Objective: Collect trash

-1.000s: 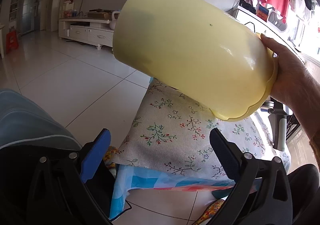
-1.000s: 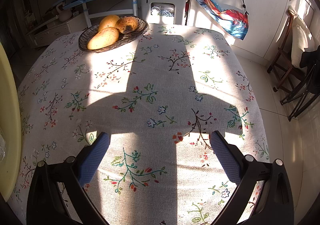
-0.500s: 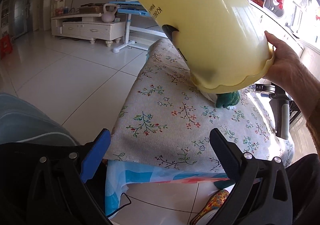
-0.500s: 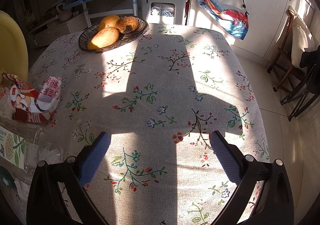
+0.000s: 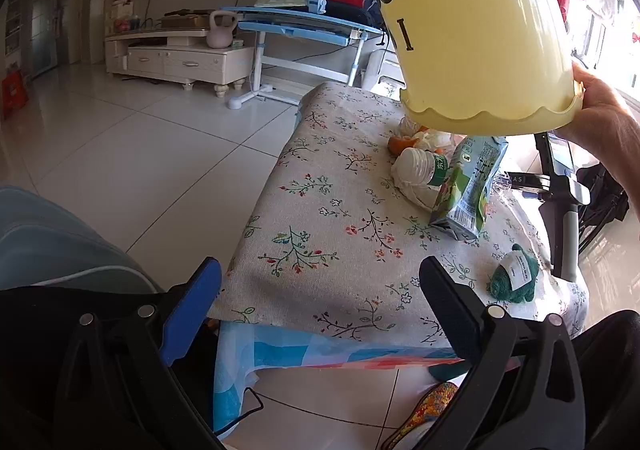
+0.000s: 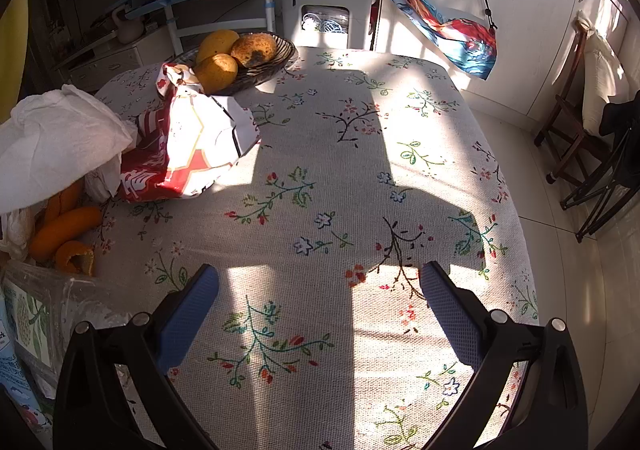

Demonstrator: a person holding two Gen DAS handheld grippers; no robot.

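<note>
Left tool [image 5: 320, 304] spread wide, empty, right tool [image 6: 319, 302] likewise, above floral tablecloth [image 6: 340, 178], touching nothing

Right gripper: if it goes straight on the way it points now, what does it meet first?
Probably only the bare tablecloth. The right gripper points between the red wrapper and the far edge; depth is unclear.

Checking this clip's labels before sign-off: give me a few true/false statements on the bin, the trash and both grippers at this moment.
1. The yellow bin is held upside down above the table. True.
2. The left gripper grips the green carton. False: it is open and empty.
3. Orange peel lies on the tablecloth. True.
4. The right gripper holds the red-and-white packet. False: it is open, apart from it.
5. The fruit basket is empty. False: it holds fruit.
</note>
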